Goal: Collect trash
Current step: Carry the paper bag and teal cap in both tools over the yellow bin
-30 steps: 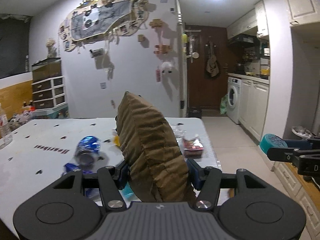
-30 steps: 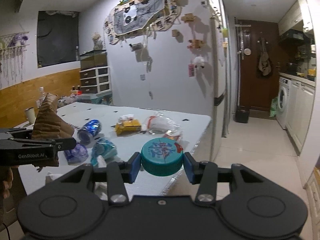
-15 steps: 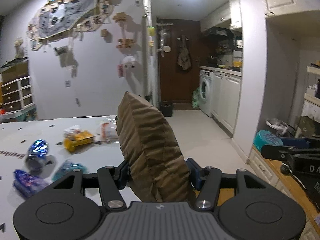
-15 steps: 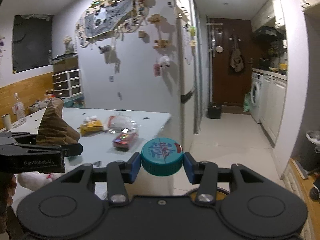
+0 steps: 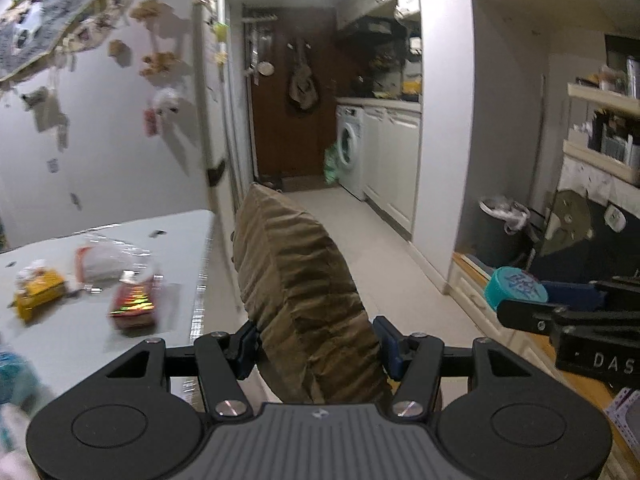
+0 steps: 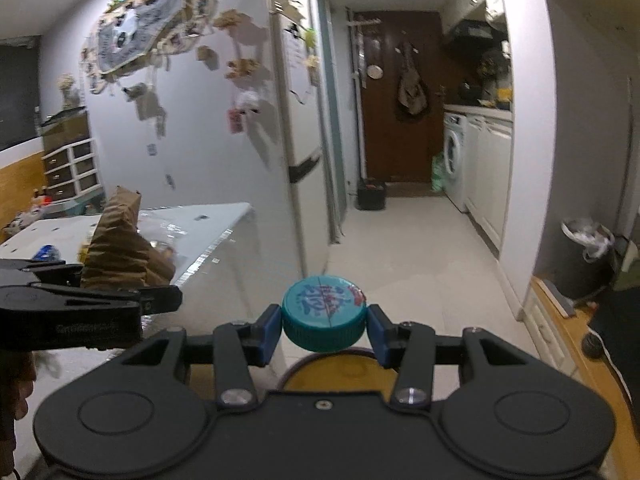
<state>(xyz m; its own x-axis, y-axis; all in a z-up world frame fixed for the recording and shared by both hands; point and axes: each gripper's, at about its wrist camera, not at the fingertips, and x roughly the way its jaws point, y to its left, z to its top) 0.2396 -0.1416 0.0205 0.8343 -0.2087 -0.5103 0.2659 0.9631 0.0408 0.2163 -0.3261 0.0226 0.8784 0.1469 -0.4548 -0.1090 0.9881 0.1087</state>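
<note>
My left gripper (image 5: 316,346) is shut on a crumpled brown paper bag (image 5: 296,288) that stands up between its blue pads. My right gripper (image 6: 324,330) is shut on a teal jar lid (image 6: 323,322) with a printed top. In the left wrist view the right gripper with the teal lid (image 5: 516,290) shows at the right edge. In the right wrist view the left gripper and the brown bag (image 6: 120,244) show at the left. A dark trash bin (image 6: 584,256) with a white liner stands by the wall at the right, also the bin (image 5: 500,232) in the left view.
The white table (image 5: 80,332) at the left carries a red packet (image 5: 134,304), a yellow packet (image 5: 38,294) and a clear wrapper (image 5: 104,260). A tiled corridor (image 6: 408,248) leads to a brown door and a washing machine (image 6: 454,160). A wooden floor edge and shelves lie at the right.
Both views have swung right, away from the table toward the corridor and the trash bin. The table litter has slid to the left edge. Both grips are unchanged.
</note>
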